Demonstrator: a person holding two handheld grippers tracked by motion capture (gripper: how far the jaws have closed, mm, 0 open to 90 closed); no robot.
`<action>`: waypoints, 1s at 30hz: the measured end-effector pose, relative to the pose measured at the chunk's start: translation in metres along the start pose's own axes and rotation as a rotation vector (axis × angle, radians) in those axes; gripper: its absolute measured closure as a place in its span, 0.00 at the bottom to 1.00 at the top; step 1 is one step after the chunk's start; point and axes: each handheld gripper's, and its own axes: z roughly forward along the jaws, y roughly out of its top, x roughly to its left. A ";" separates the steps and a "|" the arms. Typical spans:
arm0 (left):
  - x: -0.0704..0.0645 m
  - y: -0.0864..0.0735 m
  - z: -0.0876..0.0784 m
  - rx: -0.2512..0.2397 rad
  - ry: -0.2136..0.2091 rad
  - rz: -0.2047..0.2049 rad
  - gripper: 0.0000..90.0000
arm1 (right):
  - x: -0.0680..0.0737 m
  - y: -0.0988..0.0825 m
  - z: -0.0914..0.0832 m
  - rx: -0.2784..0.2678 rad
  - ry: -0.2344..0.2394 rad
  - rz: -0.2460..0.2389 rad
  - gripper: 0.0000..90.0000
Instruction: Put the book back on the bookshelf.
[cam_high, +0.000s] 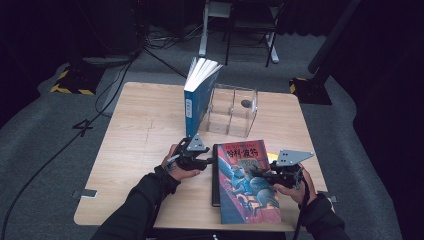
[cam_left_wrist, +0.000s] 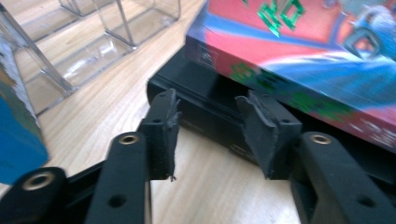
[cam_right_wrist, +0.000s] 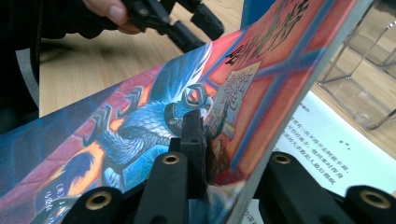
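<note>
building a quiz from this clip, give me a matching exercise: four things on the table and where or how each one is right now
Things
1. blue book
2. colourful book
3. clear holder
4. black book

States
A. lying flat under another book
B. standing upright, pages fanned at the top
C. front cover pinched by the right gripper
D. see-through, standing beside the upright book

Pairs: 1-B, 2-C, 3-D, 4-A

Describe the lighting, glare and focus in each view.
High view: the wooden table is lit, the room around it dark. Left gripper view: glare glints on the clear plastic box; the colourful book looks soft, and the near fingers are sharper. Right gripper view: the book's cover is sharp near the fingers, and the hand behind is blurred.
</note>
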 end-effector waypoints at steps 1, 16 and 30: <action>0.001 0.000 0.002 0.004 0.008 0.003 0.65 | 0.000 0.000 0.000 -0.005 0.000 -0.003 0.86; 0.010 0.015 0.014 -0.039 -0.057 -0.040 0.65 | 0.010 0.011 -0.014 -0.067 -0.001 -0.054 0.88; 0.012 0.048 -0.022 -0.195 -0.103 0.043 0.94 | 0.013 0.029 -0.036 -0.180 -0.037 -0.100 0.89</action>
